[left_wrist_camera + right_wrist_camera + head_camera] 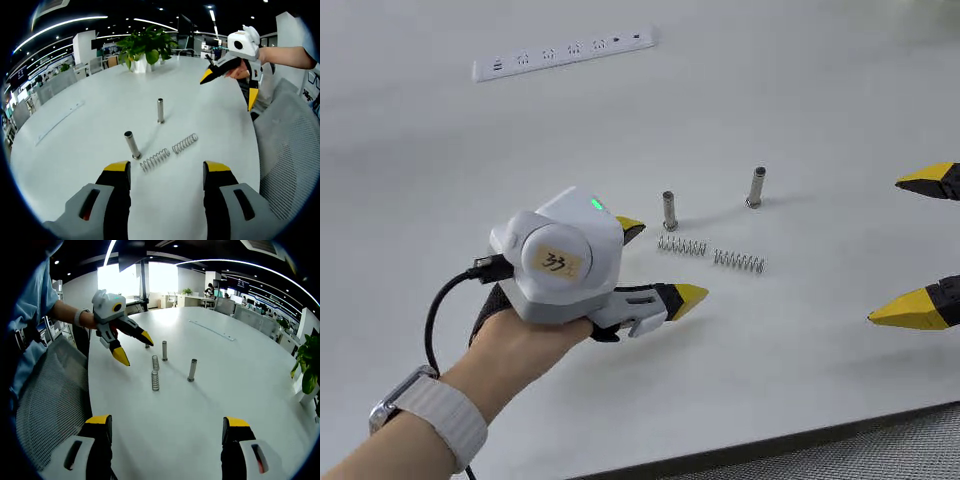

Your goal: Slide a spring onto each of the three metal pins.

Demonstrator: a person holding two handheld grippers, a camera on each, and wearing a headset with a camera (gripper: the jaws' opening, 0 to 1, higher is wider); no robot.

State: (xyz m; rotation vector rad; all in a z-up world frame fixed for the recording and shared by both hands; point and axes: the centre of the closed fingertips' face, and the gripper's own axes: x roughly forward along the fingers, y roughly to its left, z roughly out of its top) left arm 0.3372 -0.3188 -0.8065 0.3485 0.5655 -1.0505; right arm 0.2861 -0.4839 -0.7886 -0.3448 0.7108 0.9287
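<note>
Jaws apart on your left gripper and right gripper — pinch the spring just beside the nearer pin mid-coil, gently.

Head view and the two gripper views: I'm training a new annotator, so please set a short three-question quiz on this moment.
1. True or false: one spring already sits on a pin.
2. The left hand-held gripper is: A) open, holding nothing; B) shut on a spring; C) shut on a pin.
3. Fill in: in the left gripper view, ___ pins stand upright on the table.
Key: 1 false, both springs lie flat on the table beside the pins; 2 A; 3 two.
</note>
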